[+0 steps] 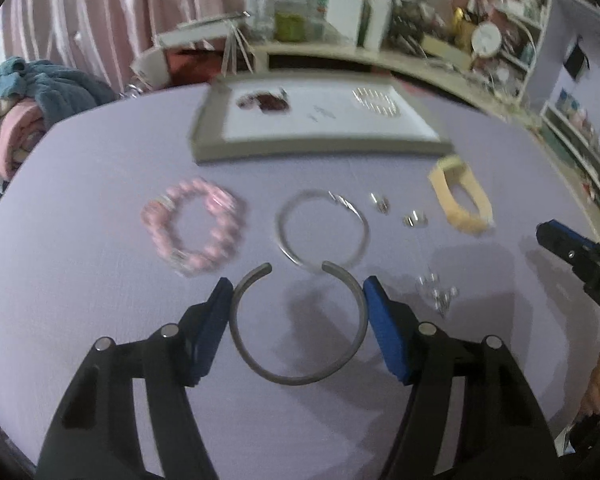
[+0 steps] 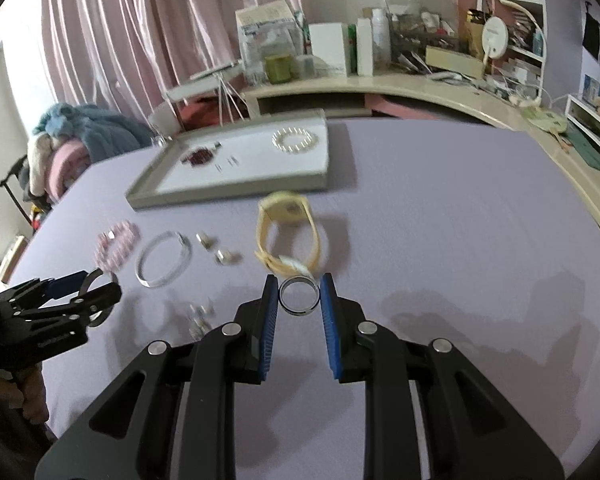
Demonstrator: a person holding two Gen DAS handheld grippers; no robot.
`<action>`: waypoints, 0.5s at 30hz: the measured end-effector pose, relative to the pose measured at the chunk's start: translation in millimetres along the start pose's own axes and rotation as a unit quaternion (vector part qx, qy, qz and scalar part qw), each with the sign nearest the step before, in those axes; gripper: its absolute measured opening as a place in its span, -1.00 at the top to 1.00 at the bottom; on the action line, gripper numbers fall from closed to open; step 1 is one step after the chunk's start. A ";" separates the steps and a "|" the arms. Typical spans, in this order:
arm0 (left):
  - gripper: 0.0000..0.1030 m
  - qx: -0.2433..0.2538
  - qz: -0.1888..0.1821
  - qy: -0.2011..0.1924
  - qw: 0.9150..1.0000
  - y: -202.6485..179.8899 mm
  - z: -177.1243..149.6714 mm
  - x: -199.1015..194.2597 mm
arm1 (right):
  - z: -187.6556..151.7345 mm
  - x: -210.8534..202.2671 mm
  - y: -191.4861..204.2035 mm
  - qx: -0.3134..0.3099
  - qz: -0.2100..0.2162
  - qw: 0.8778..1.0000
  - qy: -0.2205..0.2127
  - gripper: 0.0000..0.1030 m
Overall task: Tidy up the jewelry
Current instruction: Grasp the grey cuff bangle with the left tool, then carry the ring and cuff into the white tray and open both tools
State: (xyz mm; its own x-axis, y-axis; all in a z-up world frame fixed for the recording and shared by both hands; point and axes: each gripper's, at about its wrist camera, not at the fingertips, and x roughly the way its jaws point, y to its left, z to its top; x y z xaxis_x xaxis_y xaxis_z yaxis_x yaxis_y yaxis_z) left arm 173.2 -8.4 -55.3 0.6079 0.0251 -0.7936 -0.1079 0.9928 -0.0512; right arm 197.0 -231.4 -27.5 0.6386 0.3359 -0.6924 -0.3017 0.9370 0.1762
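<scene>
We see our left gripper holding an open grey cuff bangle between its blue pads above the lilac tabletop. Beyond lie a pink bead bracelet, a silver bangle and a tray.

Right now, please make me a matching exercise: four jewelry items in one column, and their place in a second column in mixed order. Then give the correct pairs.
Items:
1. grey open bangle
2. small metal ring
3. white pearl bracelet
4. pink bead bracelet

Places:
A. lying in the tray
B. lying on the purple cloth, outside the tray
C. between the pads of the left tool
D. between the pads of the right tool

Pairs: 1-C, 2-D, 3-A, 4-B
</scene>
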 end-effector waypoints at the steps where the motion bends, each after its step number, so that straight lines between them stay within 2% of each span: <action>1: -0.29 -0.005 0.003 -0.006 1.000 4.5 3.5 -4.6 | 5.4 0.3 2.7 -0.002 0.005 1.000 -0.005 0.56; 9: -0.29 -0.029 0.012 -0.043 0.999 31.2 39.3 -26.4 | 39.2 9.3 25.0 -0.026 0.036 0.999 -0.031 0.56; 15: -0.29 -0.024 0.008 -0.068 0.997 41.4 82.1 -29.3 | 86.8 23.0 33.0 -0.038 0.039 0.997 -0.058 0.56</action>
State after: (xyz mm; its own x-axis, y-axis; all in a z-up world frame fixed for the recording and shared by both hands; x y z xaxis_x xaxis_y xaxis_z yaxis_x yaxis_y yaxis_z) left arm 215.5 41.6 15.6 0.7069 0.0606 -0.7047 -0.1552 0.9853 -0.0709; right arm 263.2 -184.5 23.1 0.6877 0.4206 -0.5917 -0.4033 0.8991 0.1703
